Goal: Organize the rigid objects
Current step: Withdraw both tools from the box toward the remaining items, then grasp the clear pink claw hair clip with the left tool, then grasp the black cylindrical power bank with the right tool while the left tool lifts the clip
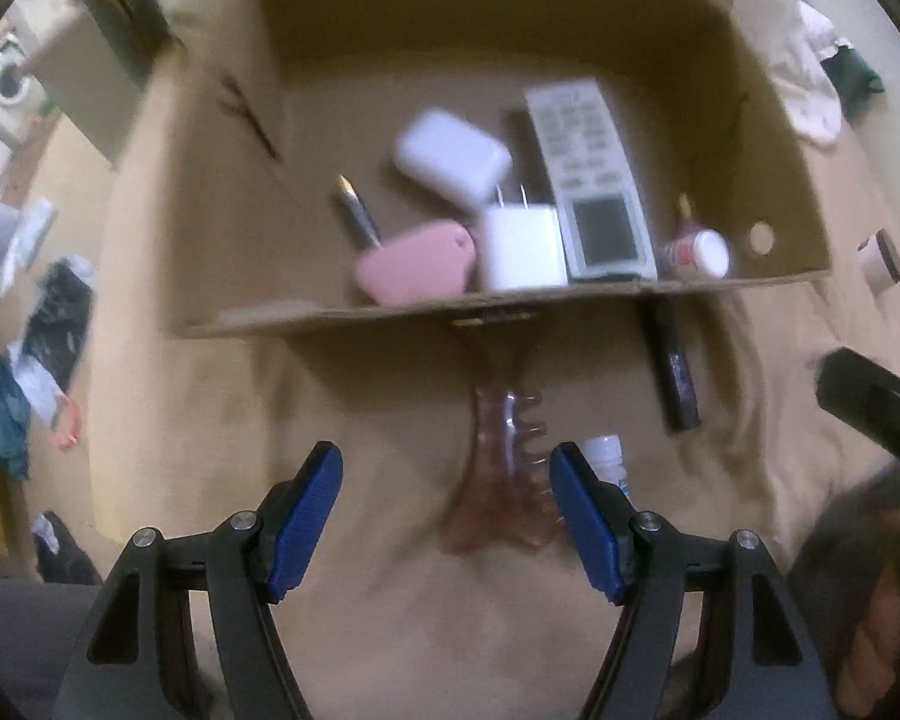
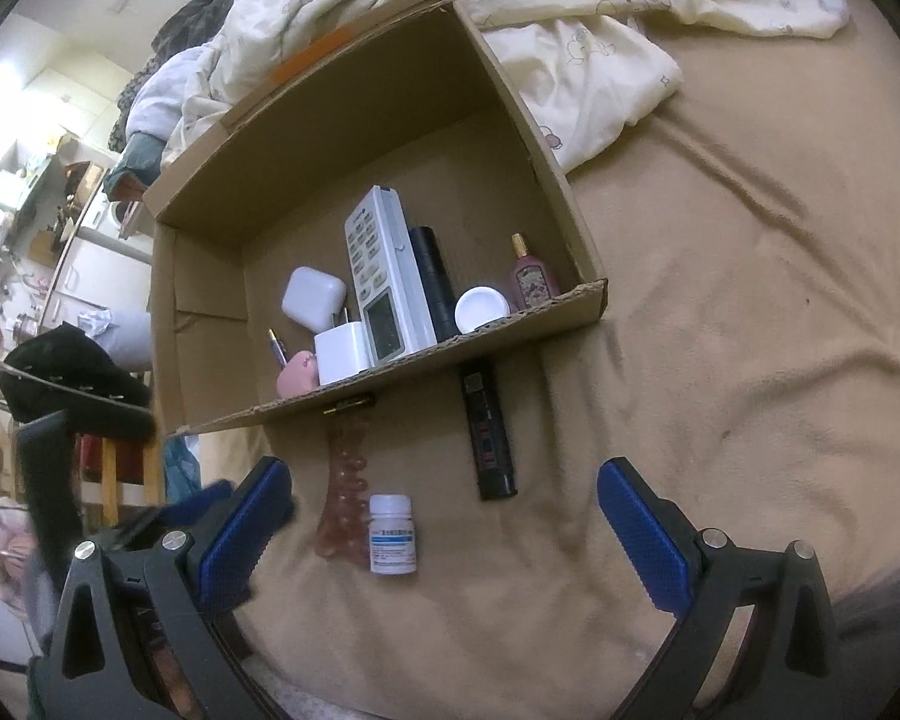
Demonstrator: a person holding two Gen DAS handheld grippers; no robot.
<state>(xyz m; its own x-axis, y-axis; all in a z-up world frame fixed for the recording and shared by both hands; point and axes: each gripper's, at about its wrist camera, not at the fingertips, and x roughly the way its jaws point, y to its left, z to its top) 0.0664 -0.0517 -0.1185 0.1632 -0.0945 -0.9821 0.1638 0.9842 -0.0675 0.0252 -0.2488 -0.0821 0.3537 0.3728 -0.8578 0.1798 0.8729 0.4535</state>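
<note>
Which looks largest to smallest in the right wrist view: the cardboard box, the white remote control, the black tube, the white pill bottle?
1. cardboard box
2. white remote control
3. black tube, close to the remote control; it lies nearer the camera, so this order is unsure
4. white pill bottle

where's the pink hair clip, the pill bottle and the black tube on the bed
pink hair clip (image 1: 498, 480), left wrist view, on its translucent body
pill bottle (image 2: 392, 537), right wrist view, on its label
black tube (image 2: 489, 438), right wrist view, on its mid barrel

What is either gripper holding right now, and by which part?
Nothing. The left gripper is open over the pink hair claw, not gripping it; the right gripper is open near the pill bottle.
</note>
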